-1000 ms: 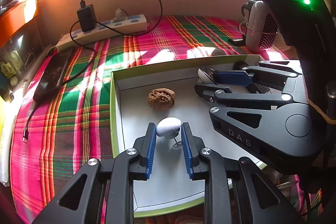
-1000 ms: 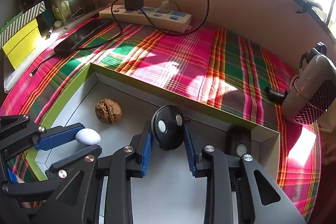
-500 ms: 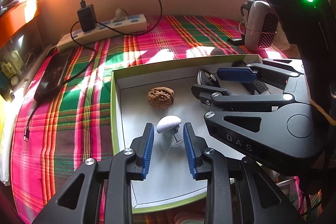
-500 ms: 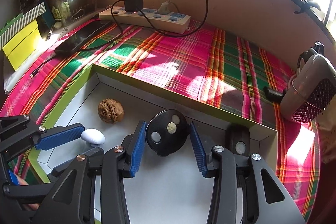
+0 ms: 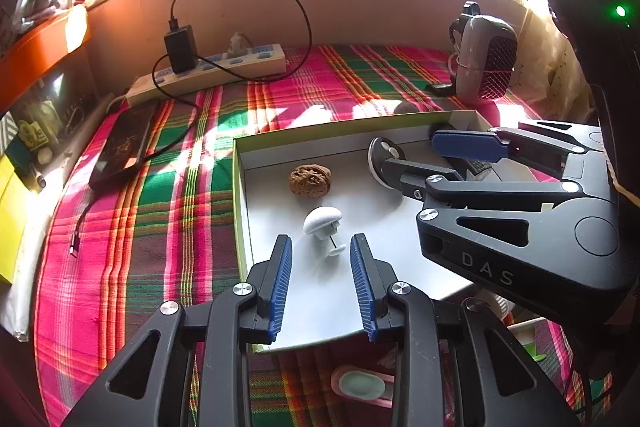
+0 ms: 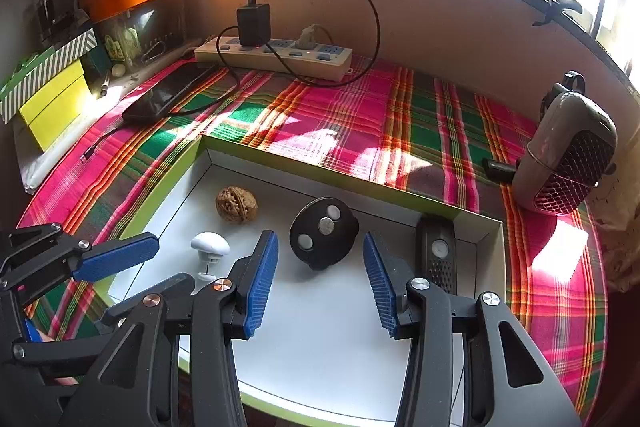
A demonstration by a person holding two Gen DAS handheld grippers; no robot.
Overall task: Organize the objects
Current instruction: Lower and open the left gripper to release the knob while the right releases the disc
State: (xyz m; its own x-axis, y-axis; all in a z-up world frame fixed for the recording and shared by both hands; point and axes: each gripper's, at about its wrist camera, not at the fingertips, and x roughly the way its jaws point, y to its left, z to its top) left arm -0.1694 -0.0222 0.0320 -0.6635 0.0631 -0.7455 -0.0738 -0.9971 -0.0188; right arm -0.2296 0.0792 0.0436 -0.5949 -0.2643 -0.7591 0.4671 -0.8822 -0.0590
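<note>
White mushroom-shaped piece (image 5: 323, 223): lies on the white floor of the green-rimmed tray (image 5: 239, 211), near its left wall, straight ahead of the left gripper (image 5: 322, 281) and just past its blue pads; domed cap toward the far side, thin stem with a small foot pointing back toward the gripper, so the long axis runs roughly along the fingers; matte white, smooth, small and light by the look of it

Black round disc (image 6: 323, 233): on the tray floor toward the far wall, just ahead of the right gripper (image 6: 320, 285) and centred on the gap; tilted, face showing three pale round spots

Walnut (image 5: 310, 179): brown, wrinkled, beyond the white piece, apart from it

Black oblong device (image 6: 438, 255): by the tray's right end, beside the right gripper's outer finger

Left gripper: jaws spread, nothing held; nearer arm for the white piece

Right gripper: jaws spread wide, nothing held; nearer arm for the disc

Surroundings: plaid cloth (image 6: 360, 123), power strip (image 6: 276, 57), phone (image 5: 124, 143), small heater (image 6: 568, 159)

Judgement: both items sit placed in the tray; other pieces lie off-tray near the left gripper's base (image 5: 360, 385)
</note>
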